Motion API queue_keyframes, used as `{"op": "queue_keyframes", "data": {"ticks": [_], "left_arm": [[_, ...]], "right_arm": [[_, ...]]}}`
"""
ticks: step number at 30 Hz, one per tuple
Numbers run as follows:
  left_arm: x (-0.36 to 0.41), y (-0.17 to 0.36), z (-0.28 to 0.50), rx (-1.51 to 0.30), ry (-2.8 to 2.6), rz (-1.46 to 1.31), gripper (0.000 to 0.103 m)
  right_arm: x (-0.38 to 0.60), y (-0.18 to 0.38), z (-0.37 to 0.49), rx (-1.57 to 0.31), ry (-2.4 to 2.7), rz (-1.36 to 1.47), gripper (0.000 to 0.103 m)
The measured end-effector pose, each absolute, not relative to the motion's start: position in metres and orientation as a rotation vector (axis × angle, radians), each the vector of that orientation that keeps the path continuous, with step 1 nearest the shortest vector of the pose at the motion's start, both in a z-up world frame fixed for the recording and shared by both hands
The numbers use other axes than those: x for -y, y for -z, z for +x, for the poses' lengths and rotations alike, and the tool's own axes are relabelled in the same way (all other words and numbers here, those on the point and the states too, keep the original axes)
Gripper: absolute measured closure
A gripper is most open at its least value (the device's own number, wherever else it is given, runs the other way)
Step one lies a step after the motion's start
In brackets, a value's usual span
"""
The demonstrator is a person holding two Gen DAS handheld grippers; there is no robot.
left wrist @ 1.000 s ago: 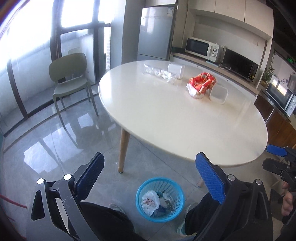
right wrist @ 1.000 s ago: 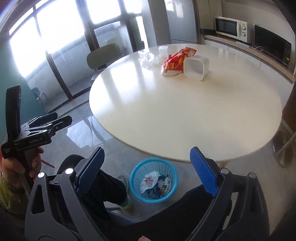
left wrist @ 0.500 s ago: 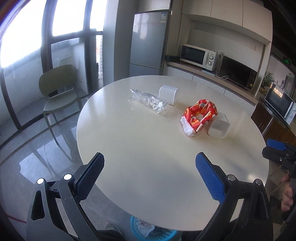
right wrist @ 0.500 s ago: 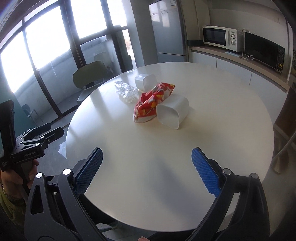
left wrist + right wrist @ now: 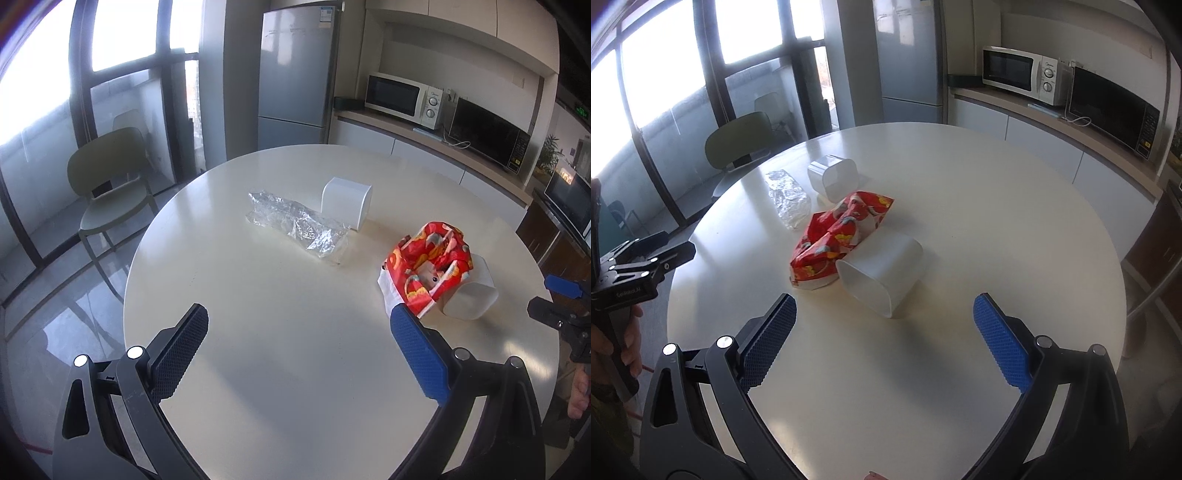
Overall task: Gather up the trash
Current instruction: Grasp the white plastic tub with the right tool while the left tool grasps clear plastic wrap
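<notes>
Both claws are spread wide with nothing in them: the left claw (image 5: 297, 354) and right claw (image 5: 884, 338) hang low in frame over the round white surface (image 5: 997, 221). Just past the right one, mid-frame, a white plastic tub (image 5: 882, 275) lies on its side touching a crumpled red snack bag (image 5: 838, 240). Further up-left sit a clear crinkled wrapper (image 5: 299, 225) and a second white tub (image 5: 347, 201).
</notes>
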State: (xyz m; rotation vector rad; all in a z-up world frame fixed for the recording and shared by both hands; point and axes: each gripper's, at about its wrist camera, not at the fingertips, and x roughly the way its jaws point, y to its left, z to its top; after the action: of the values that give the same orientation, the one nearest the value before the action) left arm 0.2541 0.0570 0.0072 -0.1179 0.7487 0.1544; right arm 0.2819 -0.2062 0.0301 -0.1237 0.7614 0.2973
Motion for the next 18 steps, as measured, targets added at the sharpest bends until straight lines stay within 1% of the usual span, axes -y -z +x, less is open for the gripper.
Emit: {"op": "queue_keyframes", "data": {"ticks": [2, 4, 6, 8, 10, 11, 13, 15, 16, 18], "left_arm": [[-0.057, -0.006, 0.269, -0.759, -0.156, -0.105, 0.006], [-0.057, -0.004, 0.283, -0.769, -0.16, -0.092, 0.006], [-0.058, -0.002, 0.298, -0.783, -0.169, -0.092, 0.006], [-0.061, 0.0, 0.312, -0.793, -0.171, -0.11, 0.006], [-0.065, 0.001, 0.326, -0.799, -0.176, -0.127, 0.006], [-0.068, 0.002, 0.333, -0.802, -0.185, -0.136, 0.006], [-0.074, 0.003, 0.345, -0.803, -0.2, -0.166, 0.006], [-0.081, 0.004, 0.359, -0.814, -0.229, -0.19, 0.006], [-0.084, 0.005, 0.364, -0.814, -0.233, -0.203, 0.006], [-0.091, 0.009, 0.378, -0.829, -0.24, -0.245, 0.006]], "right_arm": [[0.206, -0.022, 0.29, -0.775, -0.283, -0.131, 0.017], [0.205, -0.014, 0.298, -0.788, -0.272, -0.135, 0.018], [0.202, -0.007, 0.305, -0.801, -0.268, -0.144, 0.023], [0.2, 0.0, 0.312, -0.812, -0.262, -0.149, 0.025], [0.199, 0.006, 0.317, -0.819, -0.259, -0.149, 0.029], [0.198, 0.009, 0.319, -0.822, -0.256, -0.146, 0.033], [0.199, 0.011, 0.325, -0.825, -0.252, -0.142, 0.034], [0.199, 0.015, 0.33, -0.831, -0.245, -0.142, 0.041], [0.199, 0.017, 0.332, -0.835, -0.244, -0.14, 0.043], [0.199, 0.02, 0.336, -0.845, -0.243, -0.137, 0.051]]}}
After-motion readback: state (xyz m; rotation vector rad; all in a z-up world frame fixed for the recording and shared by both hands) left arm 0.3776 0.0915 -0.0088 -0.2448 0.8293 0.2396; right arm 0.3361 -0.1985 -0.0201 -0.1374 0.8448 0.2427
